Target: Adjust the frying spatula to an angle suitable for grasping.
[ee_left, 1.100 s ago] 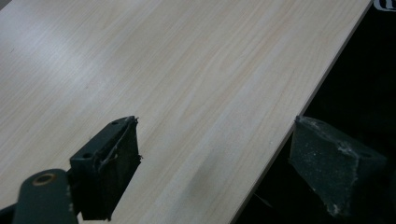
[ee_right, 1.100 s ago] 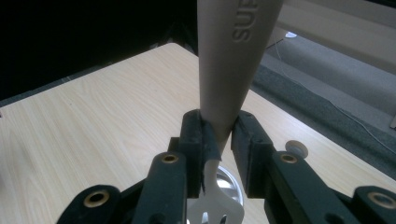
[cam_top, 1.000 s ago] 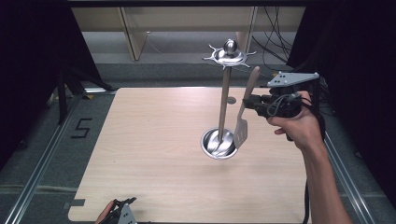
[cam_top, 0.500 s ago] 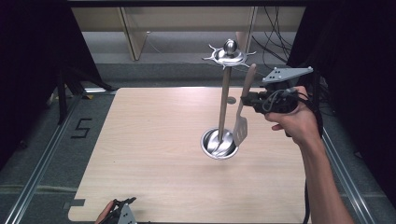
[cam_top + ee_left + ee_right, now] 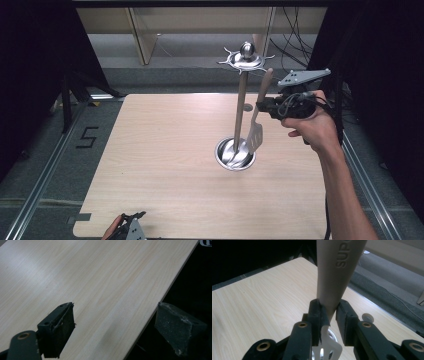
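Note:
A metal utensil stand (image 5: 241,105) rises from a round steel base (image 5: 235,154) on the wooden table, topped by a hooked ring with a ball (image 5: 246,57). My right gripper (image 5: 262,106) is shut on a slotted spatula (image 5: 256,132) with a beige handle (image 5: 338,267), held upright just right of the stand's pole, blade down over the base. In the right gripper view the jaws pinch the handle's lower end. My left gripper (image 5: 129,227) sits at the table's near edge, open, its pads (image 5: 61,328) wide apart over the edge with nothing between them.
The wooden table (image 5: 170,150) stands on a grey floor with metal rails (image 5: 45,175) on both sides. A wooden shelf frame (image 5: 145,35) stands behind it. Cables (image 5: 295,35) hang at the back right. Black curtains flank the scene.
My right gripper has lifted the spatula higher beside the pole, its handle tip now nearer the hooked ring. The left gripper has stayed put.

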Demonstrator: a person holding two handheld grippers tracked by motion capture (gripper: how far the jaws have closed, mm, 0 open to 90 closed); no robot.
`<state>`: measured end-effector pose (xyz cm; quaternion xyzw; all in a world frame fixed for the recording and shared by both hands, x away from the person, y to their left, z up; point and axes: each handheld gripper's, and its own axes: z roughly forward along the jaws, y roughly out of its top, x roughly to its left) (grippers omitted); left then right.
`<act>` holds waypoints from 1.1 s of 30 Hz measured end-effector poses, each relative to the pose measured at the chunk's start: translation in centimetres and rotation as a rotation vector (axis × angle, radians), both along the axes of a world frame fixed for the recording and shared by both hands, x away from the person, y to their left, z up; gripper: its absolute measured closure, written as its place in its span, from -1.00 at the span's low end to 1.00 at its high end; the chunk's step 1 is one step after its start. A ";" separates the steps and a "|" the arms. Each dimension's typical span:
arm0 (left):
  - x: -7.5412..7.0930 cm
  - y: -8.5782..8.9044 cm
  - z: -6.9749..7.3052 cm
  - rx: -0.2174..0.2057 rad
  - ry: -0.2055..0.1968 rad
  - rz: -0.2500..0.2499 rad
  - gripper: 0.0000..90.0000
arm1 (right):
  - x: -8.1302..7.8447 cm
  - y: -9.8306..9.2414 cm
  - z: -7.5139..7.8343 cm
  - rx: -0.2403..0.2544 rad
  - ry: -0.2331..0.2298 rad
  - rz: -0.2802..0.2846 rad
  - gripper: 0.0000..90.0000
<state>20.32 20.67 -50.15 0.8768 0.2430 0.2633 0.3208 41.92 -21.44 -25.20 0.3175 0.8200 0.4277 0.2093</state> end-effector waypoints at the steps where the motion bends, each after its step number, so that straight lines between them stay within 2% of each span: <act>1: 0.0 0.0 0.0 0.001 0.000 0.000 -0.67 | 0.0 0.1 0.0 0.005 0.006 -0.005 0.66; 5: 0.0 0.0 0.0 0.002 0.001 -0.001 -0.66 | 0.0 0.0 0.0 0.005 0.007 0.003 0.65; 8: 0.0 0.0 0.0 0.000 0.000 0.000 -0.67 | 0.0 0.0 -0.1 0.023 0.010 0.006 0.64; 10: 0.0 0.0 0.0 -0.001 -0.001 0.001 -0.66 | -0.1 -0.2 -0.1 0.027 0.001 0.005 0.62; 11: 0.0 0.0 0.0 0.000 0.000 0.000 -0.66 | -0.3 -0.1 -0.2 0.053 0.002 -0.005 0.61; 14: 0.0 0.0 0.0 0.001 0.000 0.000 -0.67 | -0.3 -0.3 -0.1 0.050 -0.012 0.007 0.58; 15: 0.0 0.0 0.0 0.003 0.000 -0.001 -0.67 | -0.6 -0.4 0.0 0.056 -0.002 -0.003 0.55; 20: 0.0 0.0 0.0 0.002 0.000 -0.001 -0.67 | -1.0 -0.8 0.1 0.063 -0.010 0.011 0.49; 22: 0.0 0.0 0.1 -0.007 0.005 -0.003 -0.67 | -1.3 -1.1 0.0 0.073 -0.035 0.023 0.45; 23: 0.0 0.0 0.0 -0.005 0.004 -0.003 -0.67 | -1.5 -1.2 -0.1 0.077 -0.027 0.028 0.45; 24: 0.0 0.0 0.0 0.002 -0.001 0.000 -0.67 | -1.6 -1.3 -0.3 0.088 -0.042 0.021 0.43; 26: -0.1 -0.1 0.0 -0.013 0.008 -0.006 -0.66 | -1.9 -1.7 -0.4 0.093 -0.035 0.025 0.41; 28: 0.0 0.0 0.0 0.002 0.022 -0.022 -0.67 | -2.4 -2.1 -0.9 0.110 -0.041 0.022 0.40; 29: 0.0 0.0 0.1 0.016 0.026 -0.028 -0.66 | -2.5 -2.3 -0.9 0.109 -0.029 0.030 0.39; 33: 0.0 0.0 0.1 0.020 0.026 -0.029 -0.67 | -2.8 -2.8 -1.5 0.112 -0.038 0.025 0.35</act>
